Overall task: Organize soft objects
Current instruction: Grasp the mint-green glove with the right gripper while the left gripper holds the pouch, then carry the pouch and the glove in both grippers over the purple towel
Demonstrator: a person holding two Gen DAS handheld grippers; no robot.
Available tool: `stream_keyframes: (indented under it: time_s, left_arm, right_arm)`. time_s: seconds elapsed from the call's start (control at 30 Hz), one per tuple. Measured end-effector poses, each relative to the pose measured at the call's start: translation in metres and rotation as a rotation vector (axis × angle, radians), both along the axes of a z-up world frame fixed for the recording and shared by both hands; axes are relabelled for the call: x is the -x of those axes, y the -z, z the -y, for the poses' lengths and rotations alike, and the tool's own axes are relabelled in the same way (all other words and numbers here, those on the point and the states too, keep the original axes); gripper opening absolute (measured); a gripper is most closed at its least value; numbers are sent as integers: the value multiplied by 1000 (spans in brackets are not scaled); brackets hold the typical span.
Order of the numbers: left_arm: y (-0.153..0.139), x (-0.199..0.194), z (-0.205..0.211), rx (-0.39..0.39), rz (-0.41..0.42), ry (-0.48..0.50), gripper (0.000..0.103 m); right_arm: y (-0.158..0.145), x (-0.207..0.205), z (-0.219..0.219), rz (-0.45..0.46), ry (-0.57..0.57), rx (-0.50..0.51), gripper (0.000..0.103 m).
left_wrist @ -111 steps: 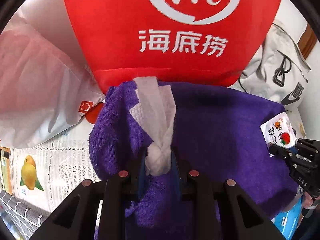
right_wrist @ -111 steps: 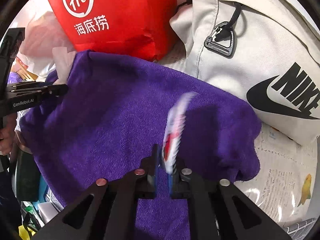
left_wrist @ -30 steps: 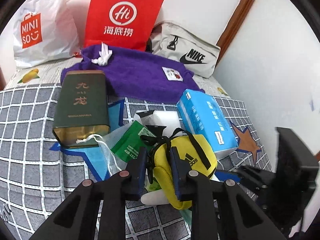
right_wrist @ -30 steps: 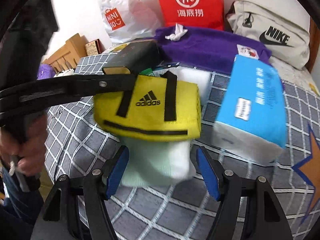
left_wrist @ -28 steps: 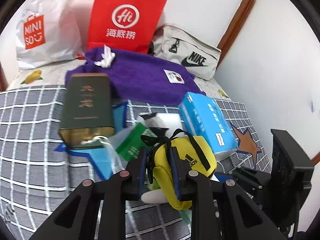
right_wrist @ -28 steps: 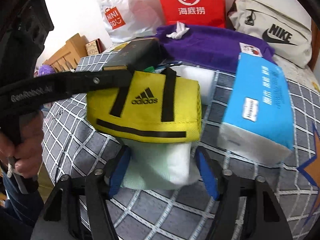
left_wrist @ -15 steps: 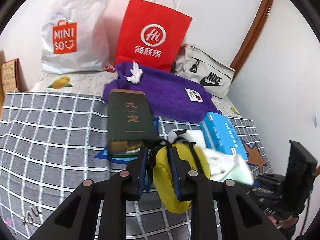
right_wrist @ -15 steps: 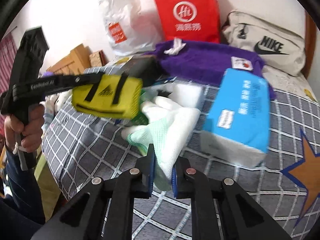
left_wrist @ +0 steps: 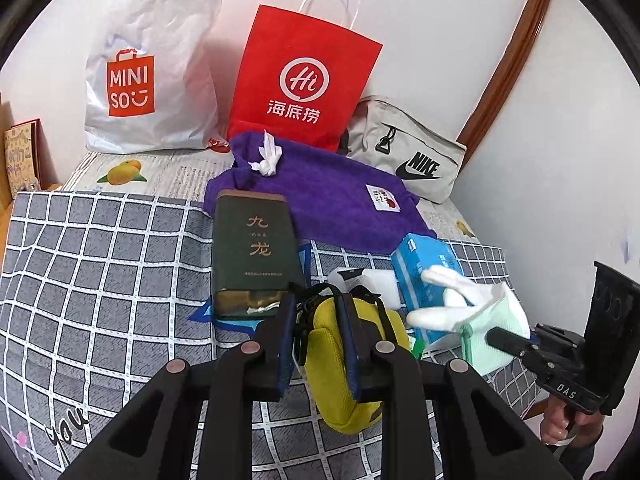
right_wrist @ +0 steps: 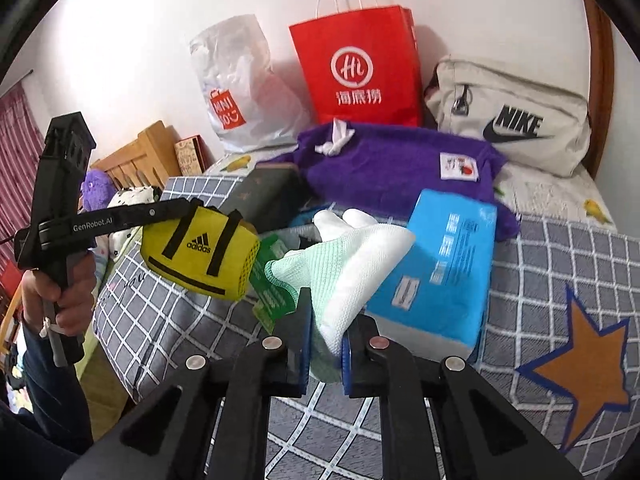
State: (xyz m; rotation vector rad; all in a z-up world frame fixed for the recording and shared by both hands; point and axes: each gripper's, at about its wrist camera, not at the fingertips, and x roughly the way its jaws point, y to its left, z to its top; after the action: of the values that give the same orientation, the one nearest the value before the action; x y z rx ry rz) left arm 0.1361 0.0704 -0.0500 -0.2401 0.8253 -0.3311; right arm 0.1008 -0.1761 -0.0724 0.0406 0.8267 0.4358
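My left gripper is shut on a yellow Adidas pouch, which hangs above the checked blanket; the right wrist view shows the pouch dangling from that gripper. My right gripper is shut on a white and mint glove, lifted off the bed. In the left wrist view the glove sticks out of the right gripper at the right. A purple towel lies at the back with a knotted white tissue and a small sachet on it.
A dark green tin and a blue tissue pack lie on the checked blanket. A green packet sits below the glove. A Miniso bag, red paper bag and Nike bag line the wall.
The right jaws closed on the glove that lay under the pouch and raised it. The left gripper lifted the pouch up and back. Earlier, both held the tissue and sachet at the towel.
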Motion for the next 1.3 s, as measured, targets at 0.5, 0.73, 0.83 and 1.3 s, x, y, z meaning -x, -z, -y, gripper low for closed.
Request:
stream_keyframes:
  time_s: [0.5,0.73,0.83,1.3]
  left_arm:
    - [-19,-25,1,-17,6,-15,20]
    - [-26,-45,1,-30,12,-23,21]
    - [-28,-55,2,-36,11,-27,20]
    - [-29,-107,7,-74,-6,-39,20]
  right_arm:
    - [-25,-41,8,37,33,31,12]
    - [-30,-65,15,46,45,27,12]
    - [-31,-77,18,49,56,29,12]
    - [-32,-140,33,50,96,44,12]
